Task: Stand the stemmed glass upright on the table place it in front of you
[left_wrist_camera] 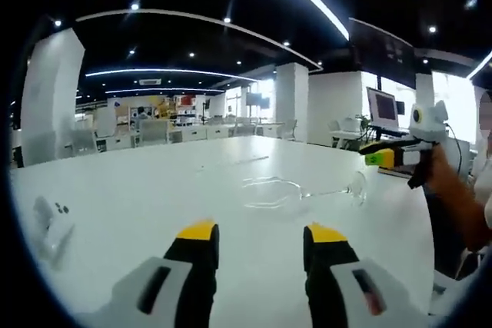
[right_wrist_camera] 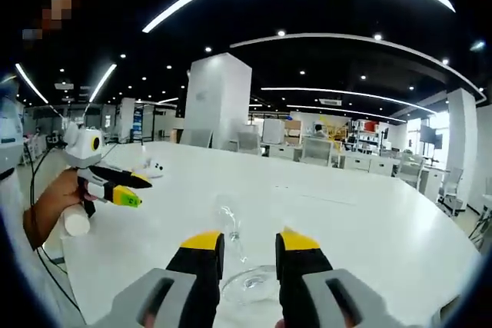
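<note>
On the far left of the left gripper view there's a small white gadget (left_wrist_camera: 52, 223) w/ dark dots lying near the table's (left_wrist_camera: 154, 182) left edge. Moving right it's bare white tabletop, plenty of open room, w/ the curved far edge running across mid-frame and office desks/chairs (left_wrist_camera: 154, 132) beyond it. The left gripper (left_wrist_camera: 261, 240) sits bottom centre, yellow-tipped jaws spread wide w/ nothing between them. Just past the tips, a bit right of centre, the stemmed glass (left_wrist_camera: 300, 192) lies on its side, bowl pointing left, stem running right to the foot, which ends close to the table's right edge. Further right the right gripper (left_wrist_camera: 392, 155) comes in above that edge, held in a person's hand (left_wrist_camera: 438, 170); can't tell from here how far its jaws are parted.

Right gripper view, same sweep: at left a hand (right_wrist_camera: 54, 201) holds the left gripper (right_wrist_camera: 123, 186) over the near left edge of the table (right_wrist_camera: 369, 213), the small white gadget (right_wrist_camera: 154, 167) behind it. Centre: glass (right_wrist_camera: 242, 266) lies on the table, foot/stem end farther away and the bowl down btwn the right gripper's (right_wrist_camera: 250, 247) jaws, which are open on either side of it; whether they touch it I can't tell. Right of that: wide bare tabletop out to the curved edge, desks (right_wrist_camera: 338, 155) beyond.
</note>
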### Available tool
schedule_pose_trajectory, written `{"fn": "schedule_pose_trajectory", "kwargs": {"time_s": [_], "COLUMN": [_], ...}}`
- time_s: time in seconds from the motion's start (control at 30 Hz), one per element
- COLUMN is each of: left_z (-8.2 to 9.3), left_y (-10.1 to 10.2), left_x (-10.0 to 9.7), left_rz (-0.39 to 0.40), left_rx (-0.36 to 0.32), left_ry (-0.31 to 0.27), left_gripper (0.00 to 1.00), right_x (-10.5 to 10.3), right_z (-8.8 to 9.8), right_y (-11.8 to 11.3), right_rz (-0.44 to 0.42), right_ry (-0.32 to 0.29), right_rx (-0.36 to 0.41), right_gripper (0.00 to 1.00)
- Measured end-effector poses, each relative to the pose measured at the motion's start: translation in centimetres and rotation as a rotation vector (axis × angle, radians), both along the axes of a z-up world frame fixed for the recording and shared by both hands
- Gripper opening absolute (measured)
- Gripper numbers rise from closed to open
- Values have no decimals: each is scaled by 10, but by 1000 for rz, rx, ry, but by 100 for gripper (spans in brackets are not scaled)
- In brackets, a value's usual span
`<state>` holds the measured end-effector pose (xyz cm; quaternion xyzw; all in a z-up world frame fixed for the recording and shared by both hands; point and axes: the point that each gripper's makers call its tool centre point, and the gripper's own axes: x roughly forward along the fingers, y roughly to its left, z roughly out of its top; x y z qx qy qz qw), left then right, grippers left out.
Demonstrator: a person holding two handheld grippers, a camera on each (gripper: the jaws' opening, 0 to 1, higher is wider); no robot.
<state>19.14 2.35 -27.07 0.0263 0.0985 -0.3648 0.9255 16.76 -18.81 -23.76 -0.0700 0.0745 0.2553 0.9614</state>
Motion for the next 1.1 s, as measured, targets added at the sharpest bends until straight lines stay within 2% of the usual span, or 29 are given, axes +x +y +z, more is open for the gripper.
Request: {"fn": "schedule_pose_trajectory", "kwargs": {"time_s": [0.13, 0.37, 0.5, 0.6, 0.73, 0.93, 1.1], "left_z": [-3, -5, -8, -10, -8, -4, -5], "left_y": [-2, -3, -10, -10, -8, -6, -6], "left_x": [-2, -6, -10, -10, -9, -7, -6], "left_rz": [-17, -27, -69, -71, -64, -55, -53], "left_rx": [15, 34, 59, 81, 74, 58, 64], "left_ry": [2, 0, -7, -12, -22, -35, -33], "left_gripper": [53, 54, 57, 58, 58, 58, 58], "right_x": [1, 0, -2, -1, 1, 8, 13], "right_z": [-1, -2, -3, -6, -9, -11, -9], "right_y": [2, 6, 11, 15, 21, 24, 24], "right_rz": [13, 37, 60, 76, 104, 121, 131], "right_ry": [23, 52, 68, 99, 140, 164, 185], "right_rx": [-19, -34, -31, -44, -65, -127, -141], "right_gripper": [31, 30, 30, 32, 36, 35, 35]}}
